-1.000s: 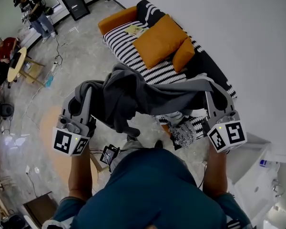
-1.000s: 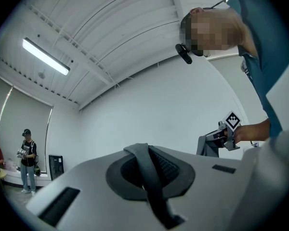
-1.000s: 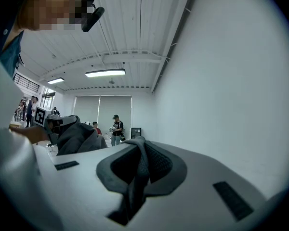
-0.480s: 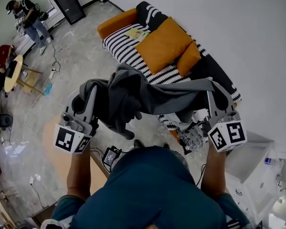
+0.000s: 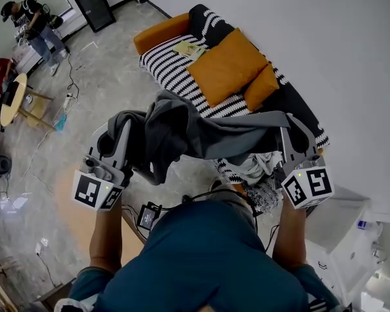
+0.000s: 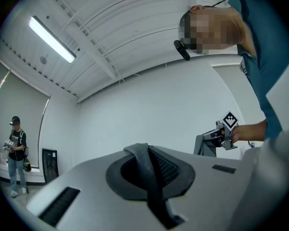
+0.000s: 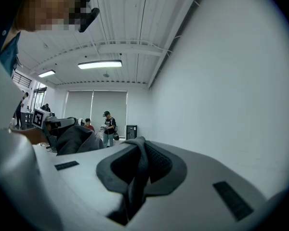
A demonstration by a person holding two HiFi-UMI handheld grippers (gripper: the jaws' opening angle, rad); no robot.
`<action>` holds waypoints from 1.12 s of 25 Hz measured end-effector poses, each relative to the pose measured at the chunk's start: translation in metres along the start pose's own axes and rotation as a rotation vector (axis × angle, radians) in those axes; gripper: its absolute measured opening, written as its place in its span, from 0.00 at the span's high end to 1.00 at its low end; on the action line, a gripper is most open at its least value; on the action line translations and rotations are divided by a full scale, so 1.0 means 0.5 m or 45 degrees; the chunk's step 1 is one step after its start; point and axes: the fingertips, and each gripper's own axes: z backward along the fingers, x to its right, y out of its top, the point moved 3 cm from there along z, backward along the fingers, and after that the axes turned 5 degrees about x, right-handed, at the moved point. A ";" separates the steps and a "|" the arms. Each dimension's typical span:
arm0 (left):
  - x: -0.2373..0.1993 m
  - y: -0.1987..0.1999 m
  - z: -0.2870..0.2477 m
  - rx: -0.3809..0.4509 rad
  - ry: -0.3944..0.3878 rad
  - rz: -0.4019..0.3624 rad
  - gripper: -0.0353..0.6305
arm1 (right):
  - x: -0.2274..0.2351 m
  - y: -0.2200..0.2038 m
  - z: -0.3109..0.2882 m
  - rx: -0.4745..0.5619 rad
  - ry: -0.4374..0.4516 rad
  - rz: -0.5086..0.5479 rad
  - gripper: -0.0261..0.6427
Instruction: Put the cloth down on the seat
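The dark grey cloth (image 5: 201, 132) hangs in the air between the two grippers, its long axis running from the person's left to right across the head view and roughly level. It is bunched into thick folds at the left end and pulled into a flatter, tauter band toward the right end. The left gripper (image 6: 143, 158) is clamped on it: its own view shows the jaws closed on a thin fold of grey fabric that runs up between the pads. The right gripper (image 7: 137, 150) has likewise pinched a narrow fold of the same cloth between its nearly closed jaws. The cloth is over the floor (image 5: 110, 83), just in front of the near end of the sofa (image 5: 172, 67), and does not touch its black-and-white striped seat. On that seat lie two orange cushions (image 5: 227, 67), leaning toward the backrest, and a small pale flat thing (image 5: 190, 47) too small to identify. In the head view the cloth hides both grippers' jaw tips and part of the sofa's near end. A light, crumpled heap (image 5: 255, 168) under the right end of the cloth cannot be made out. Another person (image 5: 29, 21) stands far off by the wall.
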 end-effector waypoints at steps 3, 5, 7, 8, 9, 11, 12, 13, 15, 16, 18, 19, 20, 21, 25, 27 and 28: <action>-0.023 -0.021 -0.030 -0.020 0.022 0.002 0.94 | 0.024 -0.013 -0.046 0.000 0.020 -0.011 0.92; -0.032 -0.030 -0.048 -0.033 0.048 0.004 0.94 | 0.040 -0.017 -0.079 0.001 0.044 -0.018 0.92; -0.037 -0.029 -0.066 -0.037 0.068 -0.011 0.94 | 0.059 -0.012 -0.109 0.016 0.062 -0.026 0.92; -0.042 -0.026 -0.075 -0.038 0.076 -0.025 0.94 | 0.068 -0.009 -0.125 0.027 0.070 -0.033 0.92; -0.049 -0.023 -0.085 -0.038 0.085 -0.037 0.94 | 0.076 -0.007 -0.140 0.037 0.082 -0.038 0.92; -0.061 -0.022 -0.106 -0.041 0.113 -0.050 0.94 | 0.094 -0.004 -0.168 0.048 0.113 -0.041 0.92; -0.064 -0.025 -0.117 -0.043 0.129 -0.051 0.94 | 0.104 -0.004 -0.180 0.047 0.129 -0.040 0.92; -0.065 -0.028 -0.128 -0.045 0.141 -0.050 0.94 | 0.115 -0.006 -0.191 0.044 0.142 -0.039 0.92; -0.066 -0.037 -0.146 -0.046 0.158 -0.050 0.94 | 0.134 -0.010 -0.211 0.035 0.156 -0.035 0.92; -0.068 -0.041 -0.152 -0.046 0.166 -0.049 0.94 | 0.141 -0.014 -0.222 0.031 0.159 -0.035 0.92; -0.075 -0.054 -0.161 -0.054 0.179 -0.037 0.94 | 0.150 -0.024 -0.244 0.019 0.163 -0.043 0.92; -0.080 -0.061 -0.166 -0.063 0.179 -0.031 0.94 | 0.152 -0.030 -0.254 0.011 0.164 -0.052 0.92; -0.086 -0.067 -0.172 -0.073 0.174 -0.028 0.94 | 0.151 -0.036 -0.262 0.003 0.164 -0.062 0.92; -0.094 -0.072 -0.178 -0.081 0.166 -0.028 0.94 | 0.149 -0.041 -0.269 -0.006 0.163 -0.070 0.92; -0.152 -0.091 -0.205 -0.081 0.150 -0.005 0.94 | 0.147 -0.053 -0.314 -0.040 0.135 -0.062 0.92; -0.179 -0.104 -0.219 -0.084 0.124 0.010 0.94 | 0.142 -0.054 -0.333 -0.045 0.106 -0.067 0.92; -0.192 -0.108 -0.226 -0.084 0.104 0.012 0.94 | 0.138 -0.053 -0.340 -0.045 0.091 -0.068 0.92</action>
